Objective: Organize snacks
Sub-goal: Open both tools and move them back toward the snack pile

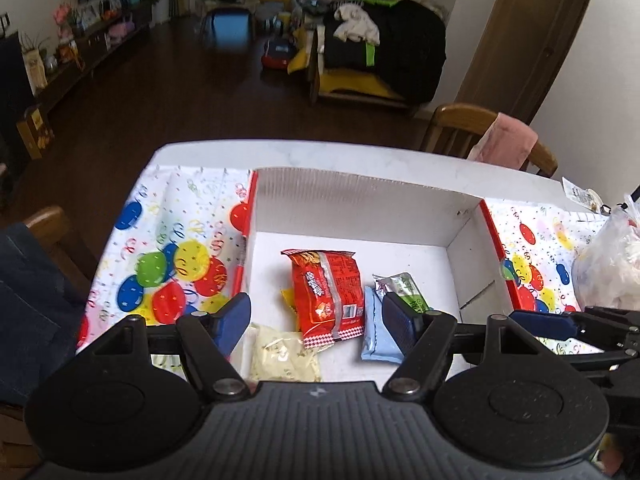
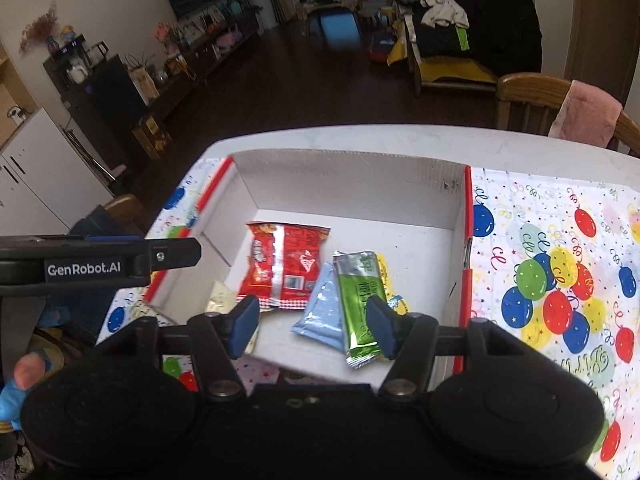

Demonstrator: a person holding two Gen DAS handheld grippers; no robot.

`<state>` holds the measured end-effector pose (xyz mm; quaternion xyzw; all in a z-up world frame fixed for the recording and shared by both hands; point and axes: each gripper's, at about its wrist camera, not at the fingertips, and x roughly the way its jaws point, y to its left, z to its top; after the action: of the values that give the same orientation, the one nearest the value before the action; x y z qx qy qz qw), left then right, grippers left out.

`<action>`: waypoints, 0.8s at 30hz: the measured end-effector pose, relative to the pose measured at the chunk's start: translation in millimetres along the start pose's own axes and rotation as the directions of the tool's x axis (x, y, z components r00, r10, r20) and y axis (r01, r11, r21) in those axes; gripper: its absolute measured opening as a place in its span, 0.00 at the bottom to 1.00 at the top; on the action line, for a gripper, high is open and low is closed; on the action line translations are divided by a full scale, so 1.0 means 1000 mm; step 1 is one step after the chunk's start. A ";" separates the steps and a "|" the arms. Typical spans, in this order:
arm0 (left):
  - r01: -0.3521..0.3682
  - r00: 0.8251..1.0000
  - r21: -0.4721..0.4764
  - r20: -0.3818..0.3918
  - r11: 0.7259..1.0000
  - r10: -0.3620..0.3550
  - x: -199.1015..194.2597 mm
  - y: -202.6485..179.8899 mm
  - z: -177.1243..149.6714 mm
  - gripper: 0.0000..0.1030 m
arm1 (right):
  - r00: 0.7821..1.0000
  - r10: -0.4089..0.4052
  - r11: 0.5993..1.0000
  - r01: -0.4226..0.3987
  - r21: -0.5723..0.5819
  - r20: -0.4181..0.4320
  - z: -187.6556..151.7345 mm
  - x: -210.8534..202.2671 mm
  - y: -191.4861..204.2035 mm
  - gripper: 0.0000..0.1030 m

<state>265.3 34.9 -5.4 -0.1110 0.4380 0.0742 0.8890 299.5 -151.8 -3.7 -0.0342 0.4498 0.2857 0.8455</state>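
A white cardboard box with red edges (image 1: 360, 196) (image 2: 352, 176) stands open on the table. On its floor lie a red snack packet (image 1: 326, 294) (image 2: 286, 264), a light blue packet (image 1: 378, 334) (image 2: 320, 312), a green packet (image 1: 402, 290) (image 2: 358, 304) and a pale yellow packet (image 1: 284, 356) (image 2: 220, 296). A small yellow packet (image 2: 386, 276) peeks out from under the green one. My left gripper (image 1: 318, 322) hovers open above the box with nothing between its pads. My right gripper (image 2: 313, 322) is also open and empty, above the blue and green packets.
A balloon-print tablecloth (image 1: 172, 264) (image 2: 552, 280) covers the table on both sides of the box. A clear plastic bag (image 1: 608, 264) sits at the right edge. Wooden chairs (image 1: 464, 124) stand behind the table, one with a pink cloth (image 2: 584, 116). A thumb (image 2: 28, 372) shows at lower left.
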 end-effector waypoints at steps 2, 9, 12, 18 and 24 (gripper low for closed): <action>-0.002 1.000 0.011 0.020 1.000 0.002 -0.011 0.001 -0.006 0.70 | 1.000 0.005 1.000 -0.005 -0.002 0.019 -0.005 -0.009 0.004 0.60; 0.003 0.997 0.023 0.071 1.000 -0.004 -0.044 0.007 -0.027 0.71 | 0.998 0.025 1.000 -0.026 0.008 0.065 -0.024 -0.035 0.015 0.65; 0.007 0.996 0.031 0.091 0.999 -0.010 -0.056 0.009 -0.037 0.73 | 0.996 0.031 1.000 -0.031 -0.001 0.087 -0.033 -0.044 0.022 0.70; 0.029 0.993 0.058 0.114 0.998 -0.035 -0.075 0.013 -0.060 0.76 | 0.992 0.042 0.999 -0.041 -0.008 0.115 -0.052 -0.058 0.033 0.79; 0.019 0.991 0.052 0.129 0.998 -0.026 -0.085 0.025 -0.088 0.78 | 0.992 0.051 0.999 -0.053 0.014 0.112 -0.075 -0.063 0.035 0.82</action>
<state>140.6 33.0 6.7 -0.0884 0.3798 0.0601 0.9189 199.4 -174.5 7.8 0.0006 0.4051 0.3051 0.8619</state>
